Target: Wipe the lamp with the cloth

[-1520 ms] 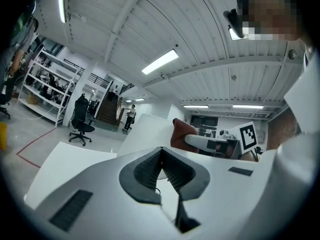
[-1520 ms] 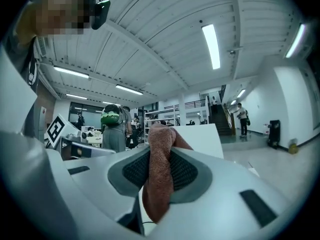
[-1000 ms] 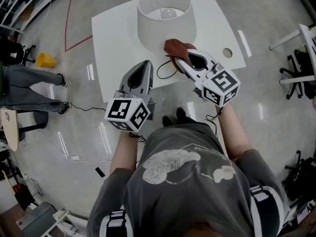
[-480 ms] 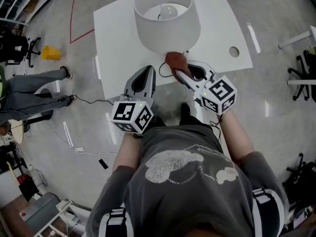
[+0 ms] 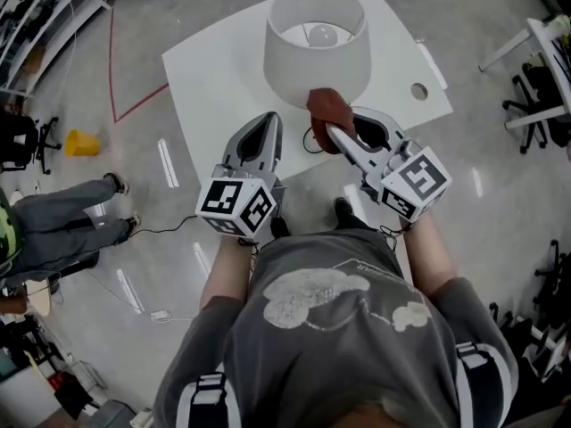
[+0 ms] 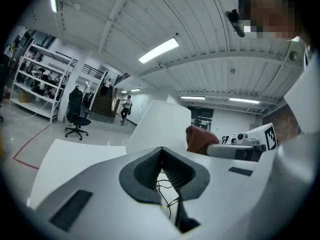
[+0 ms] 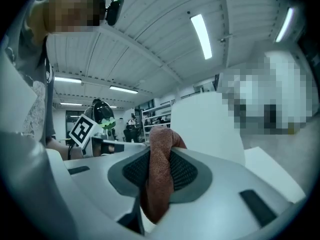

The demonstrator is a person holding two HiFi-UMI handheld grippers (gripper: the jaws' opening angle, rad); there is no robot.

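A white lamp (image 5: pixel 317 38) with a drum shade stands on a white table (image 5: pixel 214 87); its bulb shows inside the shade. My right gripper (image 5: pixel 332 123) is shut on a rust-brown cloth (image 5: pixel 328 111), which presses against the near lower side of the shade. The right gripper view shows the cloth (image 7: pixel 160 179) clamped between the jaws, with the shade (image 7: pixel 205 126) just beyond. My left gripper (image 5: pixel 266 125) hovers at the table's near edge, left of the cloth, jaws shut and empty. In the left gripper view the shade (image 6: pixel 157 126) and cloth (image 6: pixel 200 139) lie ahead.
A black lamp cord (image 5: pixel 312 141) loops off the table's near edge. A round hole (image 5: pixel 419 91) sits at the table's right side. A seated person's legs (image 5: pixel 71 226) and a yellow object (image 5: pixel 82 141) are on the floor at left. Office chairs (image 5: pixel 544 78) stand at right.
The cloth in my right gripper has stayed against the shade's lower edge while the head view swung; the lamp and both grippers have shifted right in the picture.
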